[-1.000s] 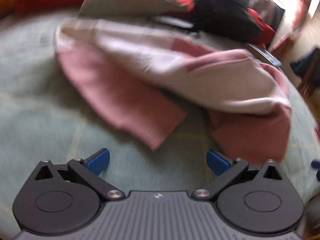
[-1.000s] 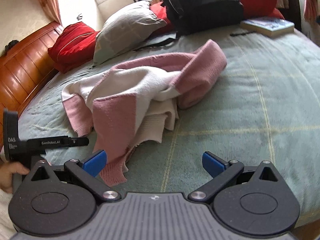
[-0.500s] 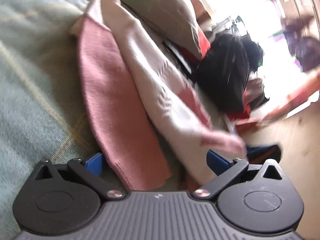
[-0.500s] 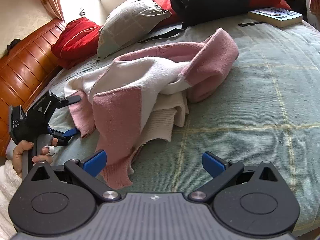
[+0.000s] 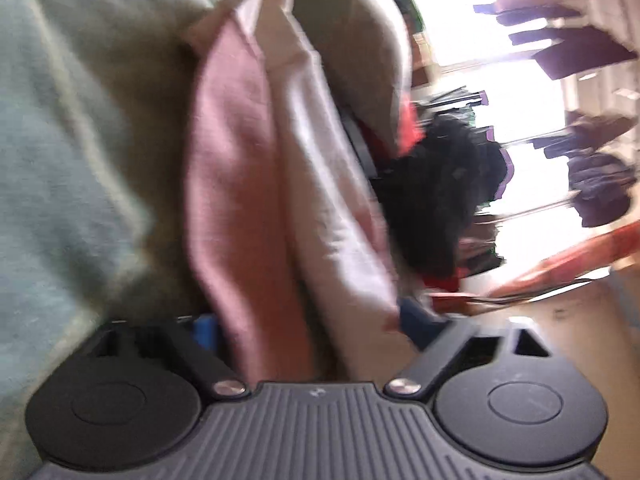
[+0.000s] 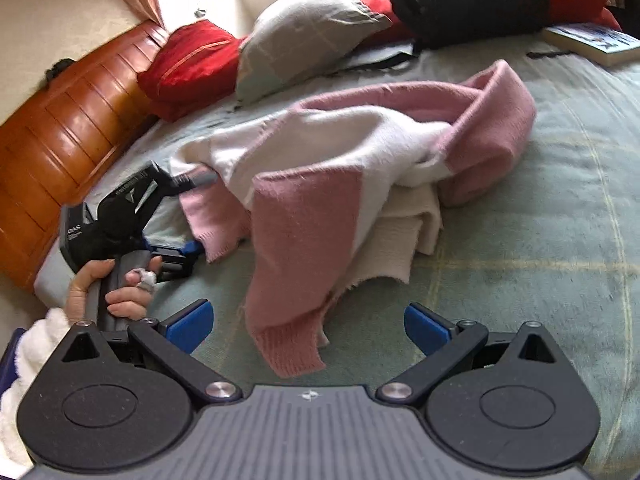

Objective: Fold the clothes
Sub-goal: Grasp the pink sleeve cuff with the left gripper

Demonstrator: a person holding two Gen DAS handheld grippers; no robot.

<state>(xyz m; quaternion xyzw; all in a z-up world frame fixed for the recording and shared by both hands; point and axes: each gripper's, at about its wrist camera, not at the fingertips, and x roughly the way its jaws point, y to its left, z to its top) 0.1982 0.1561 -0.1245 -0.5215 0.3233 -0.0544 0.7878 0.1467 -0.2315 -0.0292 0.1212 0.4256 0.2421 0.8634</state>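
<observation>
While I'm on it: grabbing a hem so I can spread it flat
Sweater (image 6: 360, 168): pink-and-cream, bunched mid-bed (image 6: 560, 240)
Left gripper (image 5: 308, 320): jaws closing, sweater edge between them, not pinched yet I think
Right gripper (image 6: 308, 320): wide apart, nothing in it, near the dangling sleeve
Next: I'd say finish the pinch, then the right one needs another edge
</observation>
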